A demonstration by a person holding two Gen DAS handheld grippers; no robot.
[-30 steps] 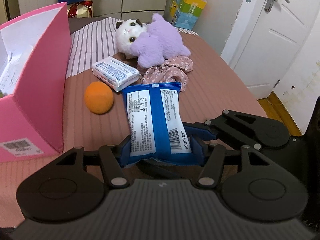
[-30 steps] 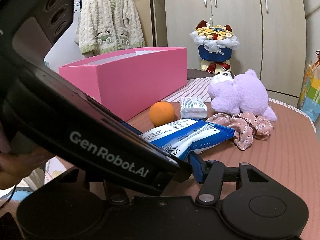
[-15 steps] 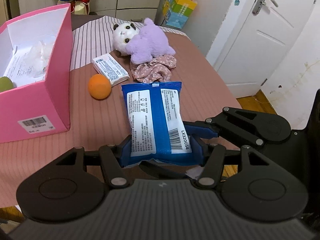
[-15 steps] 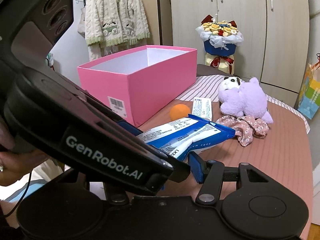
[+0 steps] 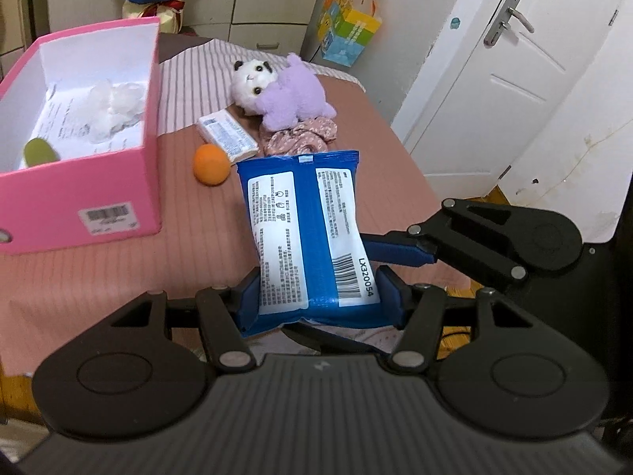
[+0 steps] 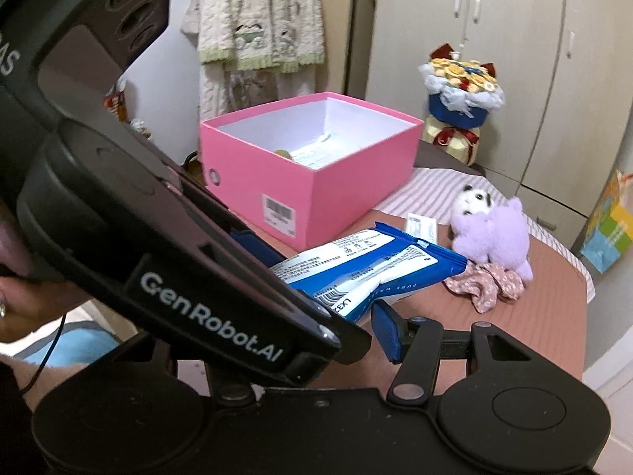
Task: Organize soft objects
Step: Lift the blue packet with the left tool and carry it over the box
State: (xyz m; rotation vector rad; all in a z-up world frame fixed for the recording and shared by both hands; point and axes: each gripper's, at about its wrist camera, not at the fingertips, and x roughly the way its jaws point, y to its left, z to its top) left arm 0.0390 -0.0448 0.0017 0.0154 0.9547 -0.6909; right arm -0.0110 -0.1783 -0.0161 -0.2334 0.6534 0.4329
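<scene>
- Left wrist view: left gripper point(image 5: 318, 297) clamped on near end of blue wipes pack point(image 5: 302, 229), blue pads pinching both side edges; pack sticks out fwd, lifted off the bed point(image 5: 103, 273).
- Right gripper point(image 5: 399, 247) comes in from right, one blue pad touching pack's right edge; how wide it stands can't be told here.
- Pink box point(image 5: 79, 202) far left, open top, papers + a green item inside. Orange ball point(image 5: 211, 164) just beside box's right wall; small white tissue pack point(image 5: 227, 136) beyond it; purple plush point(image 5: 283, 95) and floral cloth point(image 5: 302, 140) farther back.
- Right wrist view: left gripper's body blocks most of frame, incl. right gripper's left finger. Only right pad point(image 6: 385, 334) shows, just clear of wipes pack point(image 6: 368, 261) — whether right gripper grips anything: can't tell.
- Pack held in air, pink box point(image 6: 316, 194) beyond it to left, plush point(image 6: 494, 237) + floral cloth point(image 6: 490, 283) to right.
- Handling, my read: pack soft, squashy, film slick; moderate wt, sags at free end. Best hold = across the width near mid, not the crimped seal, firm squeeze so it won't slide out.
</scene>
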